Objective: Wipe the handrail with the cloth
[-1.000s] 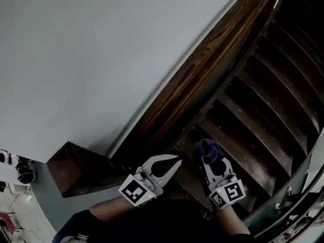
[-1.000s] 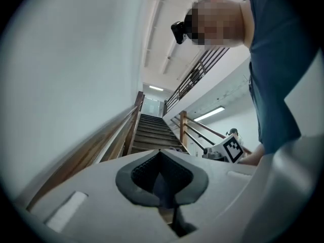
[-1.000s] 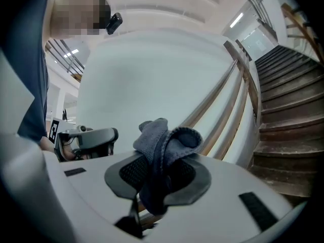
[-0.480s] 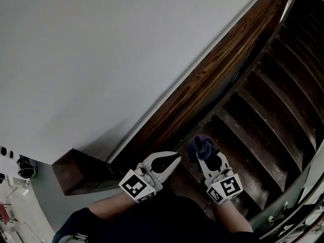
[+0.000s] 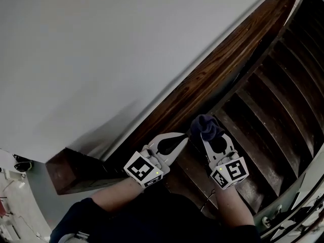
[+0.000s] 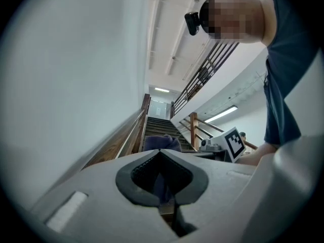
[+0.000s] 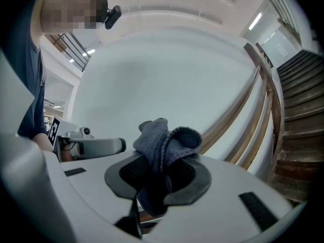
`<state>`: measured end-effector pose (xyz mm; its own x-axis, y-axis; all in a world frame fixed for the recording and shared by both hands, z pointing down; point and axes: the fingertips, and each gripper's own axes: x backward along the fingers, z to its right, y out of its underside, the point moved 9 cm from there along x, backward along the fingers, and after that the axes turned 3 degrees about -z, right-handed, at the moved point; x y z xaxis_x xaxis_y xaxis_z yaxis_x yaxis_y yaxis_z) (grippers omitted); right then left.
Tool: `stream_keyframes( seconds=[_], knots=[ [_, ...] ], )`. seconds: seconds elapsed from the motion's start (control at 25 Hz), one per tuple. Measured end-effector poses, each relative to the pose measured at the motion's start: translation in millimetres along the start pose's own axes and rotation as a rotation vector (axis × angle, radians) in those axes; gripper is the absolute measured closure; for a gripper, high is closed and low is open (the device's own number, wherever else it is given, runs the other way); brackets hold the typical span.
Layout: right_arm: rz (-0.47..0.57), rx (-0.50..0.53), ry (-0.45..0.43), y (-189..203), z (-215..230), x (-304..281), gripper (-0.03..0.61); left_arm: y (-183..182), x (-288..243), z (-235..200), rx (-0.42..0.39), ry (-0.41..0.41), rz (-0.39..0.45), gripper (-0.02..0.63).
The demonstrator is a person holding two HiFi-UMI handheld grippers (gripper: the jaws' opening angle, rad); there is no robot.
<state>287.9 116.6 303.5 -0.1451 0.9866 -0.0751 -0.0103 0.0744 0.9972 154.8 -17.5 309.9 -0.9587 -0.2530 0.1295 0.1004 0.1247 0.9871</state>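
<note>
In the head view the dark wooden handrail (image 5: 212, 70) runs diagonally along the white wall and ends in a block at lower left. My right gripper (image 5: 208, 137) is shut on a bunched dark blue cloth (image 5: 206, 125), which is held at the rail's lower edge; I cannot tell if it touches. My left gripper (image 5: 185, 135) is shut and holds nothing, its tips right next to the cloth. The left gripper view shows the cloth (image 6: 161, 143) just past my left gripper (image 6: 160, 152), and the handrail (image 6: 127, 137) climbing away. In the right gripper view the cloth (image 7: 166, 140) bulges out of my right gripper (image 7: 161, 161).
Dark wooden stair steps (image 5: 273, 110) climb on the right, below the rail. A metal railing (image 5: 296, 214) edges the bottom right corner. The white wall (image 5: 101, 49) fills the left. The person's forearms (image 5: 116, 199) reach in from below.
Both grippers have moved up and forward towards the handrail. The cloth has gone from over the steps to the rail's lower edge, and the left tips are now closer to it.
</note>
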Motion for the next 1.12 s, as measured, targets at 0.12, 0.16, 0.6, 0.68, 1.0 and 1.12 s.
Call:
stream_keyframes(
  seconds=[0.12,0.16,0.6,0.68,1.0,1.12],
  knots=[
    [0.024,0.038,0.011,-20,18,-12,0.482,-11,-20,-17,-0.012,-0.009,0.008,0.61],
    [0.028,0.045,0.013,-27,25,-15,0.482,-14,-27,-22,-0.016,-0.011,0.01,0.609],
    [-0.078,0.36,0.124,-86,108,-71,0.482,-43,-89,-54,-0.052,0.034,0.059,0.609],
    [-0.106,0.406,0.133,-90,122,-89,0.482,-42,-96,-64,-0.048,0.027,0.057,0.609],
    [-0.14,0.48,0.162,-117,166,-147,0.482,-49,-117,-104,-0.039,-0.024,0.064,0.61],
    [-0.161,0.506,0.183,-123,180,-165,0.482,-51,-123,-113,-0.04,-0.037,0.067,0.61]
  ],
)
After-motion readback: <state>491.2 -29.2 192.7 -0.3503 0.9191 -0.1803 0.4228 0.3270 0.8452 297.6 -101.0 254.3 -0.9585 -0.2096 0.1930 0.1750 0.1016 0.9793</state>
